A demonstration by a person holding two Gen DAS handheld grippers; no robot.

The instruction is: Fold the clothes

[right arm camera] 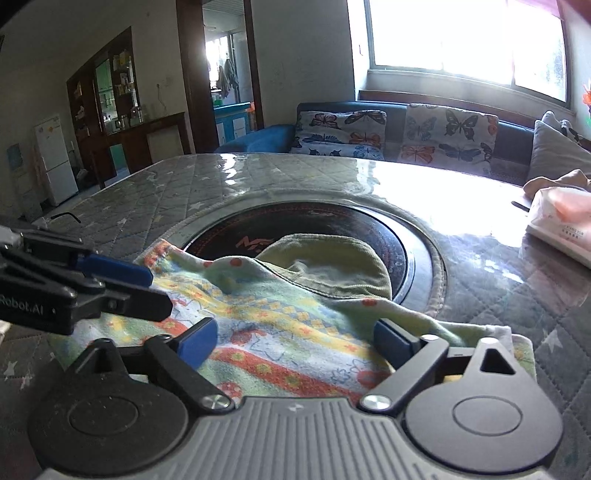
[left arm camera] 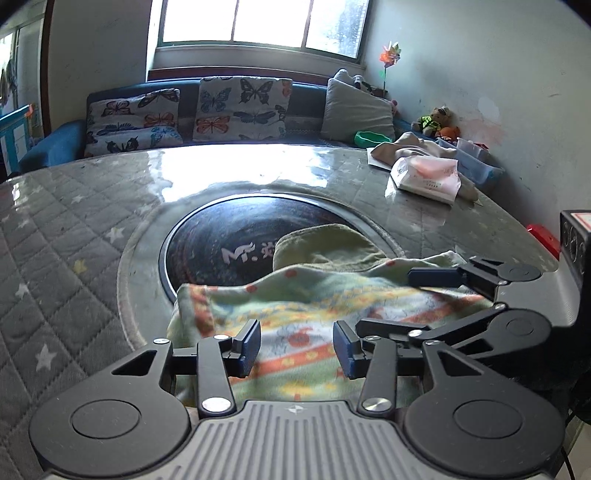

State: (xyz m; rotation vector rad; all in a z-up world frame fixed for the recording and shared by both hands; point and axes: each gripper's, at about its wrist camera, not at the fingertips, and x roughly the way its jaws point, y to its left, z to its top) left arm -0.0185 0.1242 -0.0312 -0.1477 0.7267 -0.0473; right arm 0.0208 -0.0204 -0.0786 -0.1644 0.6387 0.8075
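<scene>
Patterned garment (left arm camera: 295, 321) rumpled on table (left arm camera: 74, 236), olive-green lining (left arm camera: 325, 247) exposed

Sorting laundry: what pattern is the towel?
Pale green towel with orange and yellow bands; clearest in the right wrist view.

Daylight pours from the window (left arm camera: 258, 22), blown out white. It glares off the glossy desk (left arm camera: 229, 166). Fisheye edges bend; foreground sits dim
</scene>
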